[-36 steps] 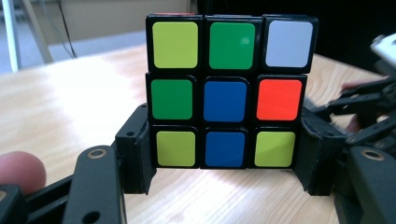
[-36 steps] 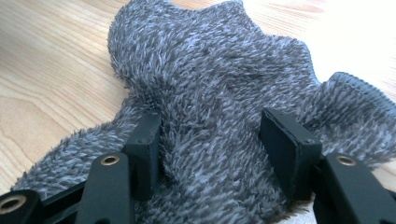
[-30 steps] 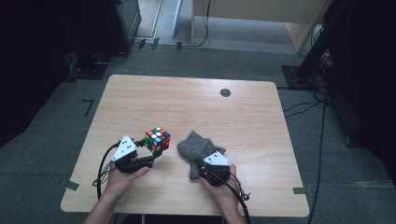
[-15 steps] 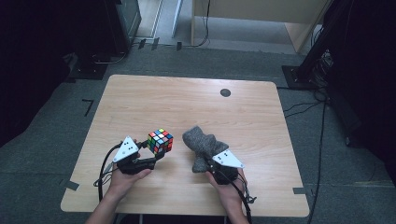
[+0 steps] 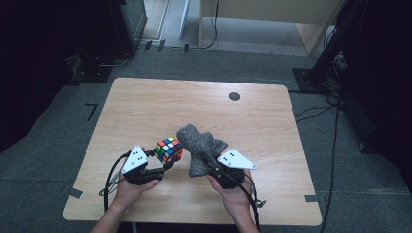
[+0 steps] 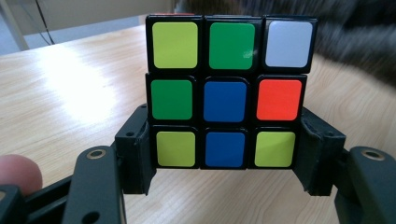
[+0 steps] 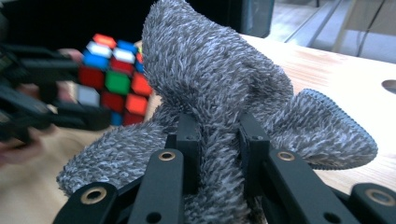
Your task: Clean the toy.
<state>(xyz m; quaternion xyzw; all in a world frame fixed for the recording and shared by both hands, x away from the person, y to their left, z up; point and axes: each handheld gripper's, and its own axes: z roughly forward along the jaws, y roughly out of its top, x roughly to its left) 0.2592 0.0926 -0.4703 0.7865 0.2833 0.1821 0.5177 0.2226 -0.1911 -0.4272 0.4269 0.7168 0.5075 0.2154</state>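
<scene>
— Pale wooden table on grey carpet, dark racks at twelve o'clock behind it. What's on your left side?

— At about seven o'clock from the table's middle, my left gripper is clamped on the multicoloured plastic puzzle cube. In the left gripper view the jaws press the bottom row of the cube from both sides, and it sits clear of the wood.

— And the right?

— At five o'clock, my right gripper has just squeezed fully closed on the fuzzy grey knitted sock. In the right gripper view the fabric bunches between the jaws, with the open cuff flopping toward three o'clock.

— How far along?

— I'd judge both pickups done: cube and sock are each in hand, just beside one another. Bringing them together looks like what's left.

— Any containers?

— No box or tray. The sock's open mouth is the nearest thing, and I can't see anything inside it.
</scene>
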